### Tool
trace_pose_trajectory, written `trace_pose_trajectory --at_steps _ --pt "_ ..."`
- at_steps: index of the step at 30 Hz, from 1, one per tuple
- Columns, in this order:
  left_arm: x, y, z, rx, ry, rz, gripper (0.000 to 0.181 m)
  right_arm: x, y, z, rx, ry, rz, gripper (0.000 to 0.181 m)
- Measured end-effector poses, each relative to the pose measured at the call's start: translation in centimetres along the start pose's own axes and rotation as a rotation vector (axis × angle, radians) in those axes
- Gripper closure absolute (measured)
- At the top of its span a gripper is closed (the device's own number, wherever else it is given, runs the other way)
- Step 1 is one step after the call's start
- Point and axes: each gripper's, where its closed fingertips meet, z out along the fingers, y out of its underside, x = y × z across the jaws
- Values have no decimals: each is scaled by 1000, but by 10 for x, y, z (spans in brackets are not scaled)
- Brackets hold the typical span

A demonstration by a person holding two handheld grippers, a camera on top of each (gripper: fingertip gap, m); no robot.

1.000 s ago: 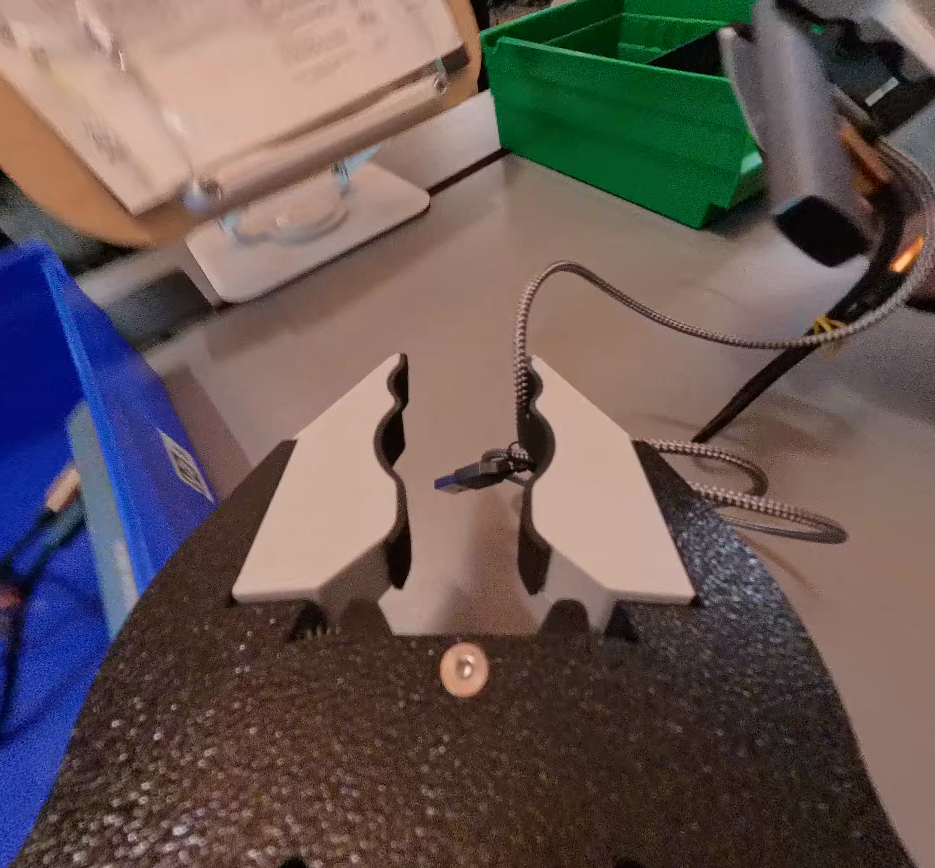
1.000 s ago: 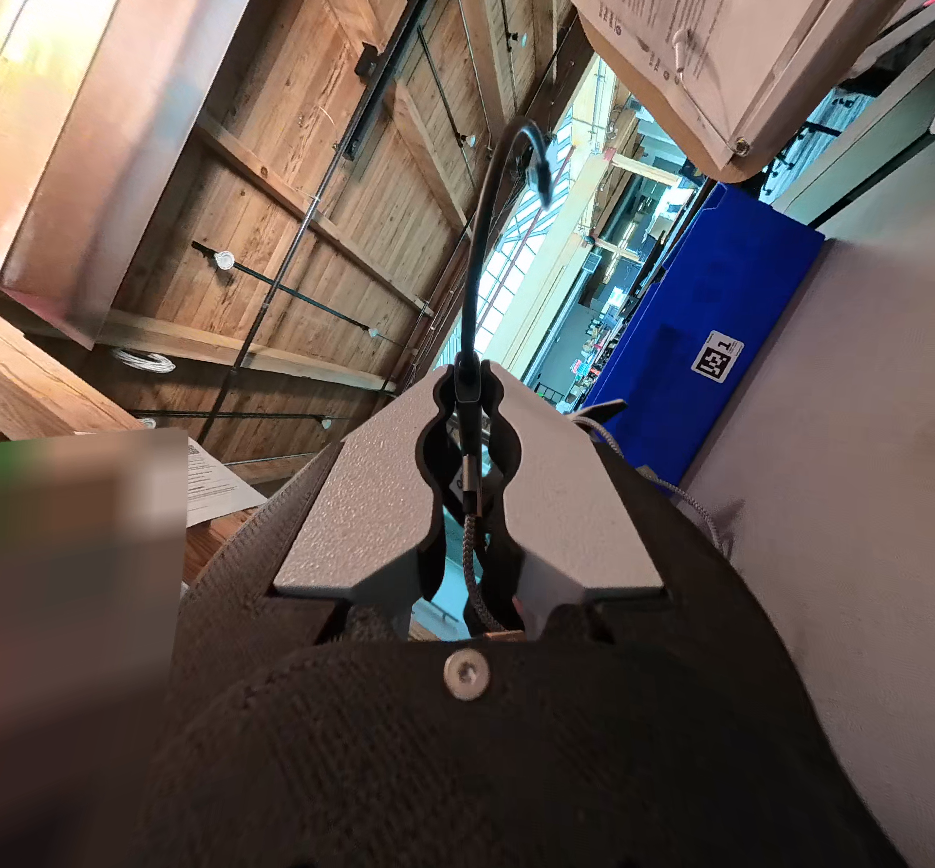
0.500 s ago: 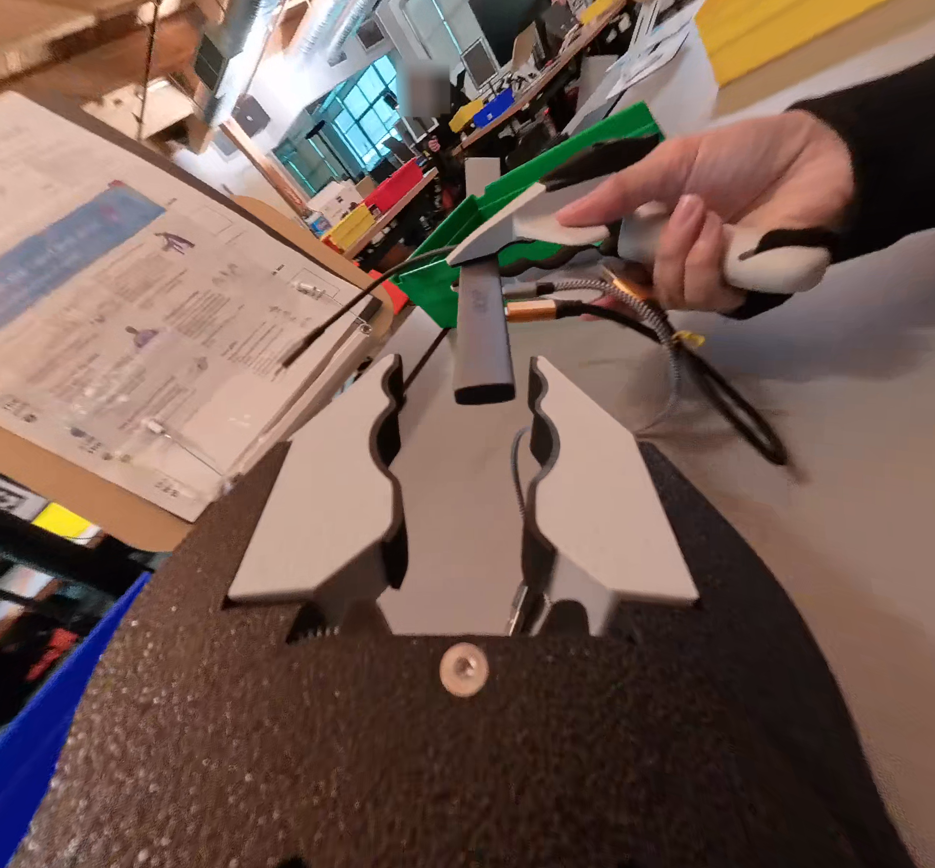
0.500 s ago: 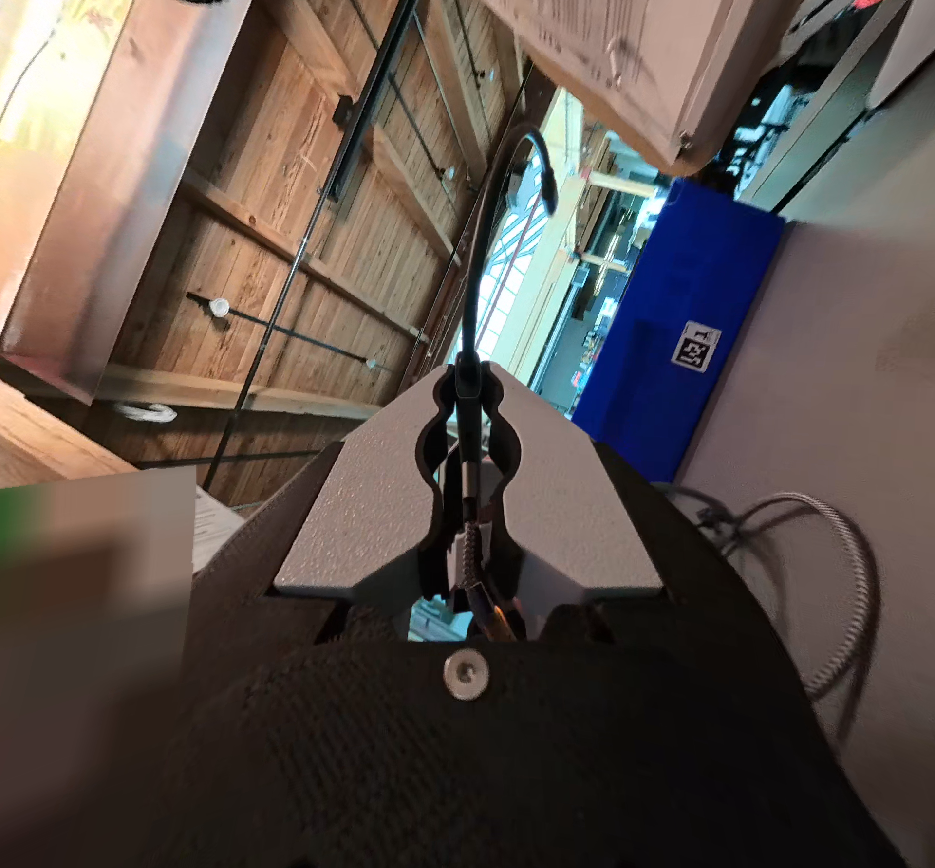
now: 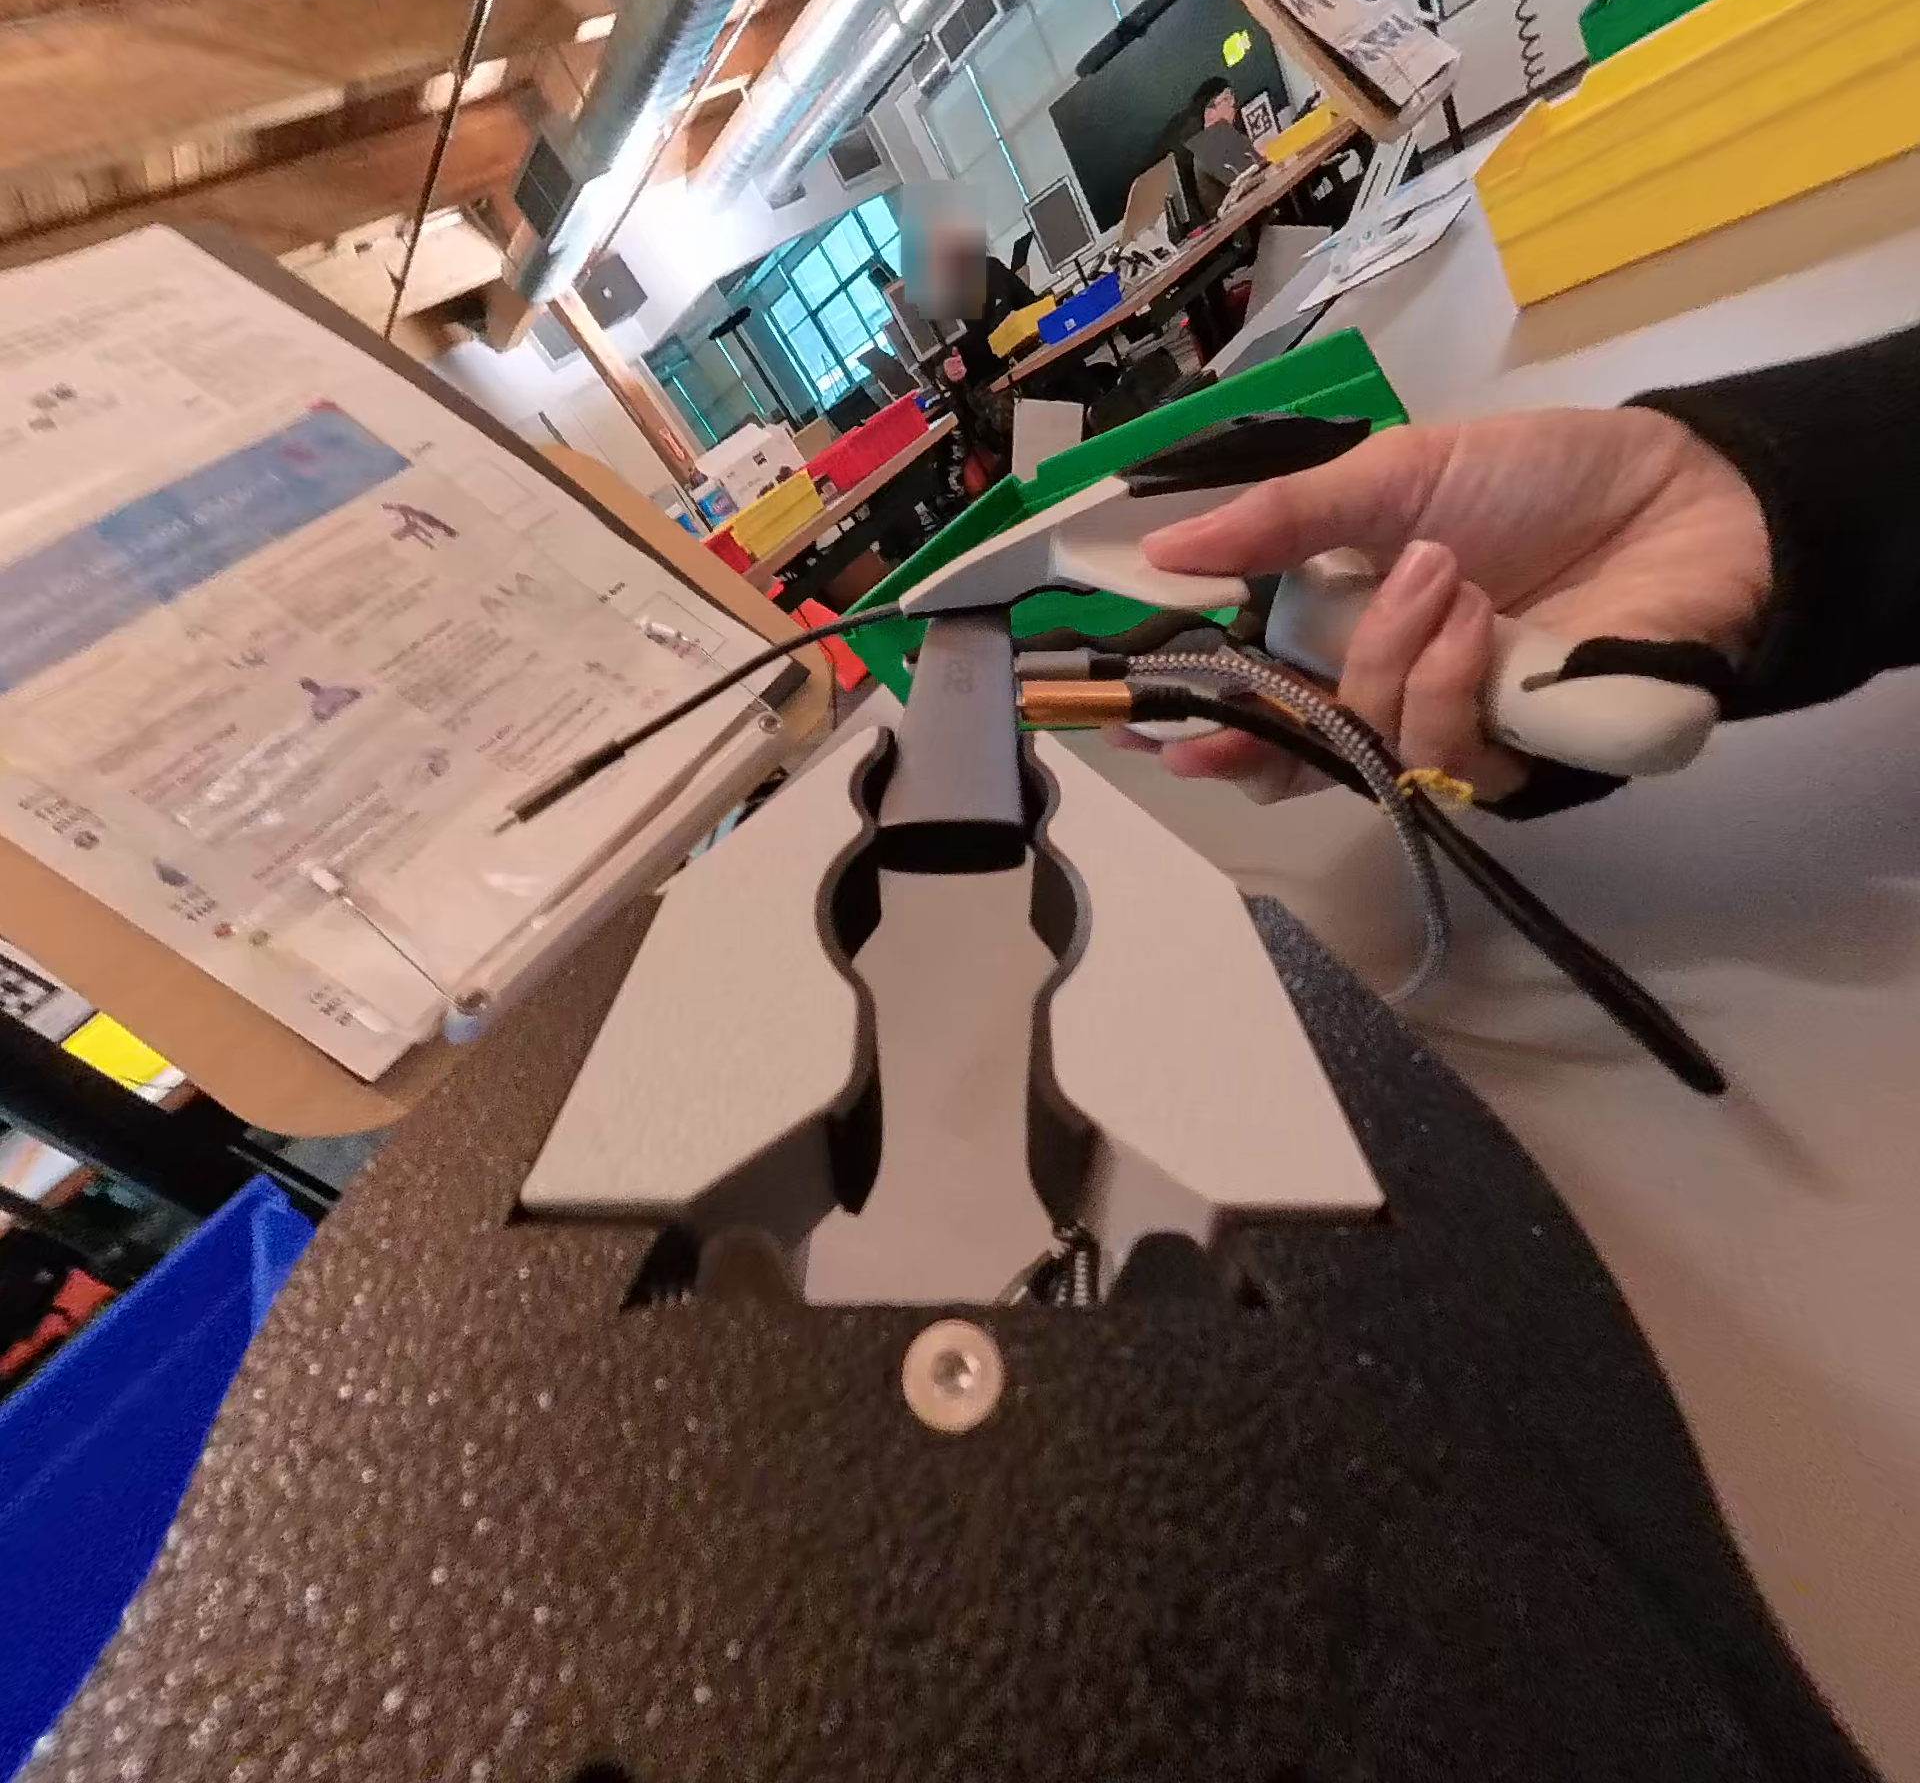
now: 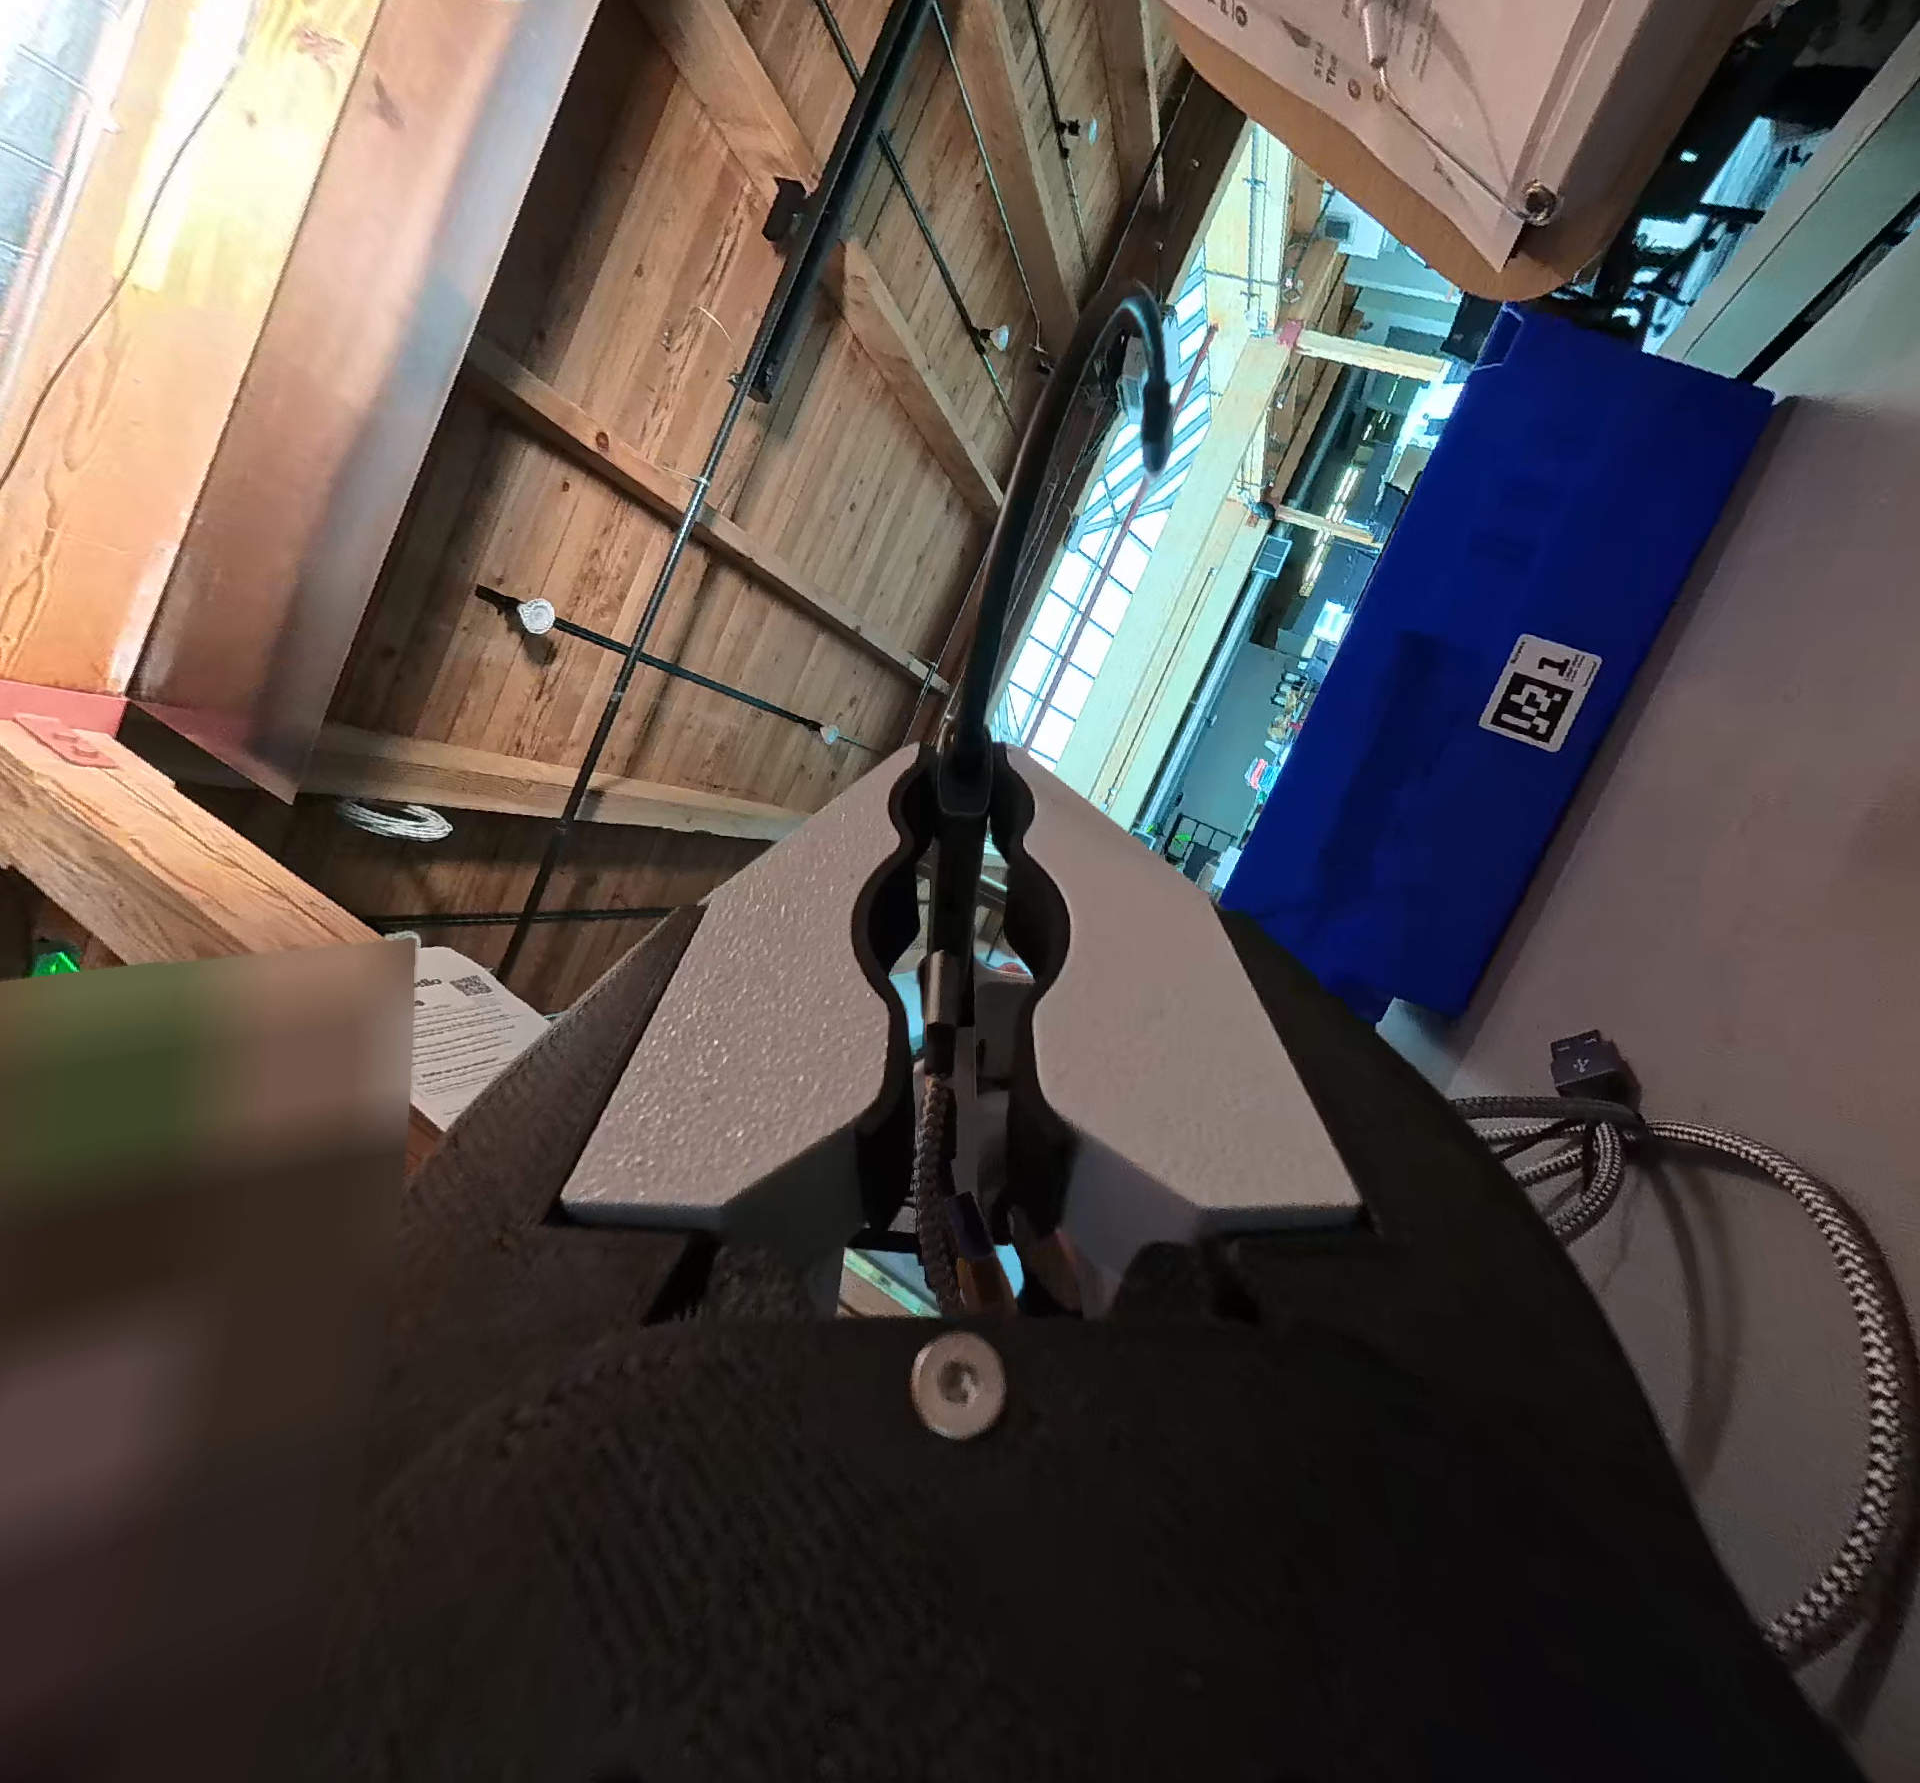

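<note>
A dark grey hub bar [image 5: 961, 746] hangs between both grippers above the grey table [image 5: 1714, 1058]. My left gripper [image 5: 956, 783] is shut on its near end, fingertips pressed against both sides. My right gripper [image 5: 951, 621], held by a hand [image 5: 1507, 538], is shut on the far end. In the right wrist view my right gripper [image 6: 961, 772] clamps the hub edge-on [image 6: 961, 860]. A braided cable [image 5: 1247, 684] and a black cable with a copper plug [image 5: 1070, 699] are plugged into the hub's side. The hub's thin black lead [image 5: 675, 715] sticks out to the left.
A clipboard stand with a printed sheet [image 5: 312, 694] stands close on the left. A blue bin [image 6: 1507, 694] sits beyond it, a green bin [image 5: 1278, 403] behind the right gripper, a yellow bin [image 5: 1714, 123] far right. The braided cable's loose plug [image 6: 1584, 1068] lies on the table. Some 6 cm of space lies between my two pairs of fingers.
My left gripper tilted up off the table, moved forward around the hub's near end and narrowed onto it. The right gripper kept its hold on the hub.
</note>
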Motion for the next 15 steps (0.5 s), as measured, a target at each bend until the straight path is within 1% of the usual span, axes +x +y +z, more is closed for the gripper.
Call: trace_pose_trajectory --at_steps 2,6,10,15 --pt "-2 2 1 -8 -4 -47 160 0 0 0 2 1 -6 173" --pt "-5 3 0 -5 -7 -84 159 -1 1 1 2 2 -14 173" --pt "-2 6 2 -23 6 -85 159 -1 -1 0 9 5 -2 173" --pt "-1 7 3 -25 -14 -36 160 -1 -1 0 10 4 6 173"
